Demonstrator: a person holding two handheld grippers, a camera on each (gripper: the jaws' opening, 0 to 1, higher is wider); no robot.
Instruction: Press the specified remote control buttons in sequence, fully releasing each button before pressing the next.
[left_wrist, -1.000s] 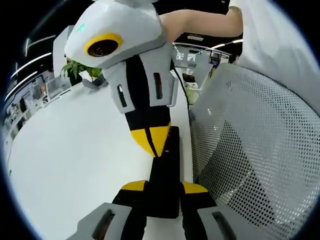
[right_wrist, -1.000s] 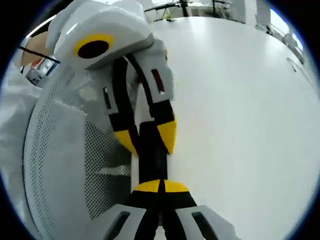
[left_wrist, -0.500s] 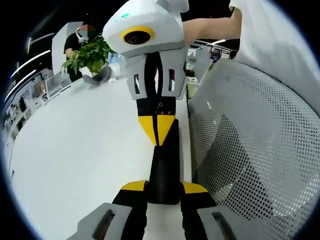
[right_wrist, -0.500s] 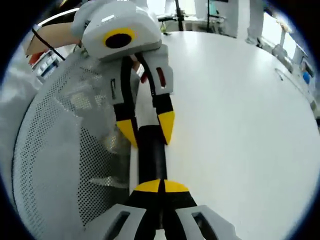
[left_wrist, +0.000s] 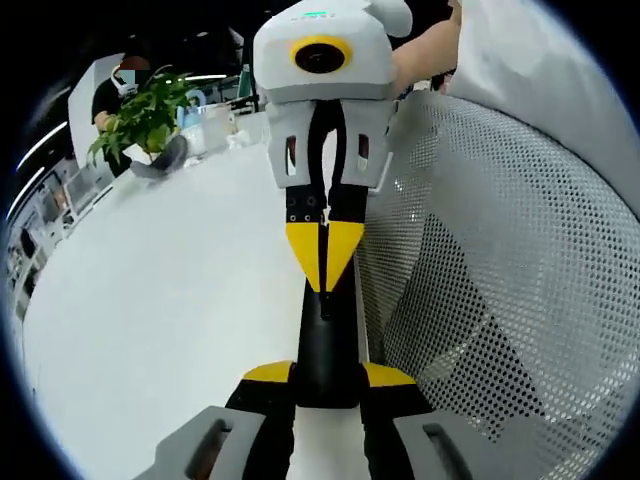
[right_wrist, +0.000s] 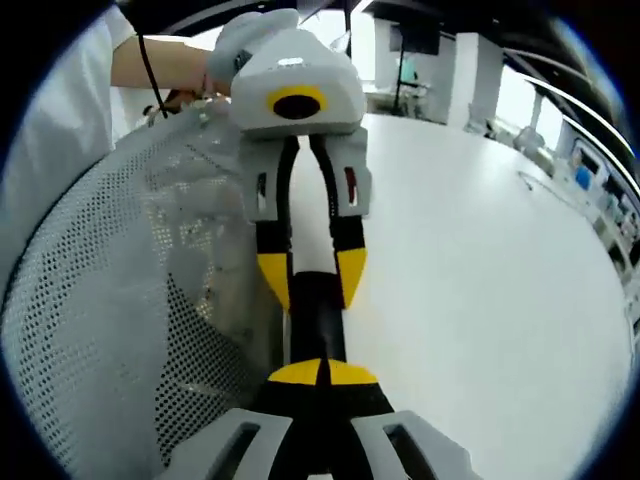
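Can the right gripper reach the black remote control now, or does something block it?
Probably yes: the right gripper, jaws closed, already meets the top of the black remote control, which the left gripper clamps; nothing lies between them.

bright, even indoor light | bench (left_wrist: 150, 300) glares white, nearly blown out | strong fisheye bending at edges | background soft, slightly blurred

Both hand-held tools are wearing white shells over black jaws capped with yellow tips, with dark slots showing in the white shoulder plates behind the tips. The right gripper (left_wrist: 324, 262) is showing a green light on top of its shell, and the left gripper (right_wrist: 310, 280) is trailing a thin black cable (right_wrist: 146, 70) behind its shell. The person's sleeve (right_wrist: 60, 130) is looking white.
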